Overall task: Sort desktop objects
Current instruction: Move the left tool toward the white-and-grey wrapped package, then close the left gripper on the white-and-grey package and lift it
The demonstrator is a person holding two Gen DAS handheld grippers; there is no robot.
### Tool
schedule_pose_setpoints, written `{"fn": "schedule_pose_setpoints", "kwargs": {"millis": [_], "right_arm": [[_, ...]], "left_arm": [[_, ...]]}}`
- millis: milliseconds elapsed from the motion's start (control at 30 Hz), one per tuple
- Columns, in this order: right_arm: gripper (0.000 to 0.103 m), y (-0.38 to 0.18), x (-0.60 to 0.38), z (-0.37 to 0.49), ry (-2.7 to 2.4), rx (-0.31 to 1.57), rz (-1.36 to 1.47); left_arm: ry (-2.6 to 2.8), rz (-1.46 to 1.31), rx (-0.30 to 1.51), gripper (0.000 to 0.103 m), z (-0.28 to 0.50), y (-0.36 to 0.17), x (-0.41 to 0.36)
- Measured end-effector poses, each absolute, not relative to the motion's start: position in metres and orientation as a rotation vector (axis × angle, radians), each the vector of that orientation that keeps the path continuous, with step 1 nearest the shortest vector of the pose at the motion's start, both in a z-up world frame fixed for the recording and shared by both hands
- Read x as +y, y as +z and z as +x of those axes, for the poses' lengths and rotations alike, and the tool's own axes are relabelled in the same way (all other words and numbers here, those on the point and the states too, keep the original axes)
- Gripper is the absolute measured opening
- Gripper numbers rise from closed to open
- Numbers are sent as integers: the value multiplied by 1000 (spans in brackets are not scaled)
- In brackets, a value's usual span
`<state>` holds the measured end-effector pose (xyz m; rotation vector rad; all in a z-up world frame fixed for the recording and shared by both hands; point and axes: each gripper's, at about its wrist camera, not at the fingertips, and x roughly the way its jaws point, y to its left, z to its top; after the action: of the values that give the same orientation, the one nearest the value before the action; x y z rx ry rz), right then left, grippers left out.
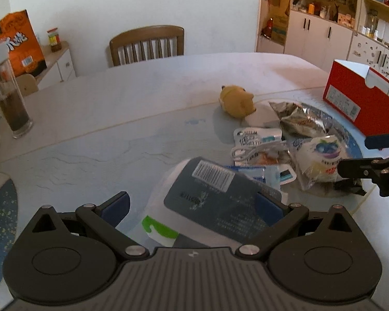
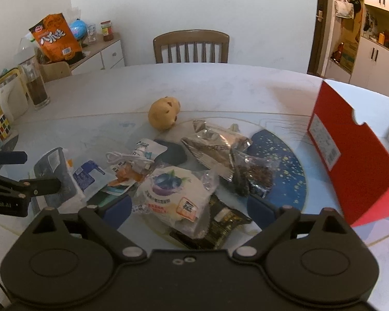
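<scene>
While our left gripper (image 1: 192, 207) hangs with jaws wide over the dark grey packet (image 1: 220, 202) and our right gripper (image 2: 189, 210) spreads just as wide over the blueberry bun packet (image 2: 173, 191), neither holds anything. Beyond them the pile remains: white cable (image 2: 128, 159), silver snack bag (image 2: 215, 147), yellow plush toy (image 2: 164, 112). We judge sorting barely begun; the red box (image 2: 350, 150) stands off to the right.

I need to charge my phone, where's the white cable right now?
The white cable lies coiled mid-pile on the table, left of the blueberry bun packet and in front of the yellow plush.
</scene>
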<state>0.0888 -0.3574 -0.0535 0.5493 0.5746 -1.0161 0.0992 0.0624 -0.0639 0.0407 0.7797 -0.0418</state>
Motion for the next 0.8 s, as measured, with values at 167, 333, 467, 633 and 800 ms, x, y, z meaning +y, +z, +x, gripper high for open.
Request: {"fn": "schedule_pose_setpoints", "kwargs": {"millis": [167,333,467,633,800], "right_arm": [[96,-63,-363,100,-1013,599,555],[92,-68,-369,104,-1089,594,614],[87,-70,-370,106,-1087,600,611],[85,-71,-372,109,-1097,613,597],[70,-70,-373,111,-1097,615,587]], "left_arm": [[-35,-9,805,103,105,-73,67],[-54,-32,812,99,106,-75,69],[-66,-62,820,87,104,-76,69],[-54,-59,822,74,104,-75,68],[-58,-88,827,58,103,-73,70]]}}
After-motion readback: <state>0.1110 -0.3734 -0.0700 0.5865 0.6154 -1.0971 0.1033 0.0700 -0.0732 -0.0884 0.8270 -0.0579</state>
